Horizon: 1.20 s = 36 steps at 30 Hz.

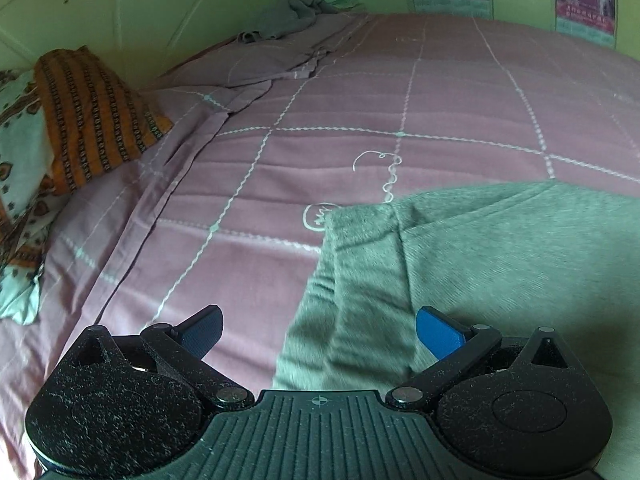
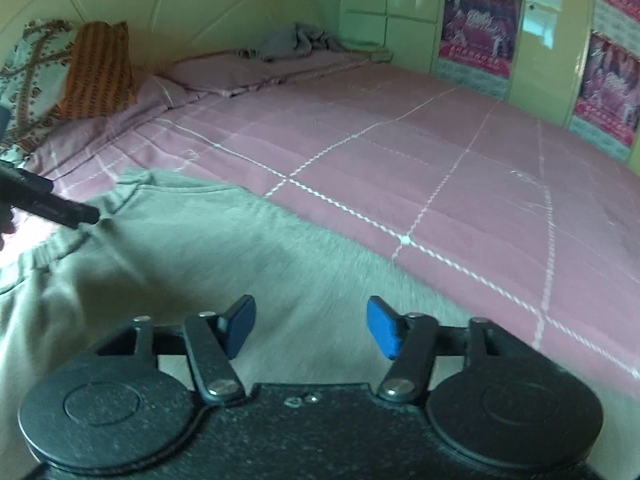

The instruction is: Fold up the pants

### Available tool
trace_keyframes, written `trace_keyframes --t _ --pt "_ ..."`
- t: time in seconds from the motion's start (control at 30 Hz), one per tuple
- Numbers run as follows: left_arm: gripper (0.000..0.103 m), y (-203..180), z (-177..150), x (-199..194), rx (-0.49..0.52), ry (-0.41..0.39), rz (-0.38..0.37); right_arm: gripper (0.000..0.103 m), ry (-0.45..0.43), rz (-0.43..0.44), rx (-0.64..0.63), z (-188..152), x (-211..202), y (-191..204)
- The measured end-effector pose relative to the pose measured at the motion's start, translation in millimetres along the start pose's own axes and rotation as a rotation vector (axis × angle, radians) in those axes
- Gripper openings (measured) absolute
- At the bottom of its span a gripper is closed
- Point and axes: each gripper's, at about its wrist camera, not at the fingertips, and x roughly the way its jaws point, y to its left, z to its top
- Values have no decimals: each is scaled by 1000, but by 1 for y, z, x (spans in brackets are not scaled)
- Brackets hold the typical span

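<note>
The grey-green pants (image 1: 480,264) lie flat on the pink bed. In the left wrist view their folded left edge runs between my fingers. My left gripper (image 1: 320,332) is open, its blue pads wide apart just above that edge, holding nothing. In the right wrist view the pants (image 2: 192,256) fill the lower left, with the elastic waistband at far left. My right gripper (image 2: 312,326) is open and empty above the cloth. The left gripper's dark tip (image 2: 68,210) shows at the left near the waistband.
The pink quilted bedspread (image 1: 360,92) with white stitched squares stretches ahead. An orange striped pillow (image 1: 92,112) and a patterned pillow (image 1: 16,152) lie at the left. A crumpled grey cloth (image 1: 296,12) lies by the far green wall. Posters (image 2: 480,24) hang at the right.
</note>
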Motion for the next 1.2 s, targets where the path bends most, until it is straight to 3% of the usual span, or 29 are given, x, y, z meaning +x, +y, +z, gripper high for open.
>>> trace_keyframes --t 0.03,0.17,0.23,0.3,0.4,0.43,0.47,0.5,0.63,0.83,1.03,1.1,1.17,1.2 --pt "84 1 1 6 5 7 -5 48 10 9 -3 6 10 -4" --pt "81 -1 4 22 7 12 -32 49 34 -5 -33 23 43 -14" --pt "66 -5 4 24 26 -6 -53 49 60 -8 -67 30 60 -17" --pt "43 -9 4 23 29 -11 -84 49 84 -27 -108 34 76 -17" --pt "32 -25 3 18 81 -30 -54 48 119 -11 -130 34 91 -18" --pt "32 -27 2 18 88 -35 -41 38 122 2 -132 33 92 -18" --pt "31 -27 2 17 81 -37 -34 10 126 23 -130 34 92 -18" --pt "30 -26 1 16 63 -38 -35 7 139 44 -127 34 90 -16" --pt "25 -9 -3 4 -36 -15 -69 5 94 57 -161 24 53 2" --pt "19 15 -25 -59 -66 -37 -149 5 -21 93 -218 -7 -60 52" --pt "19 39 -82 -122 -55 26 -205 5 9 163 -214 -78 -131 114" --pt "19 47 -101 -131 -64 80 -230 6 51 181 -180 -105 -132 137" --pt "19 53 -120 -134 -55 137 -246 19 77 181 -154 -126 -129 152" --pt "19 57 -129 -137 -64 155 -242 19 112 182 -136 -135 -122 158"
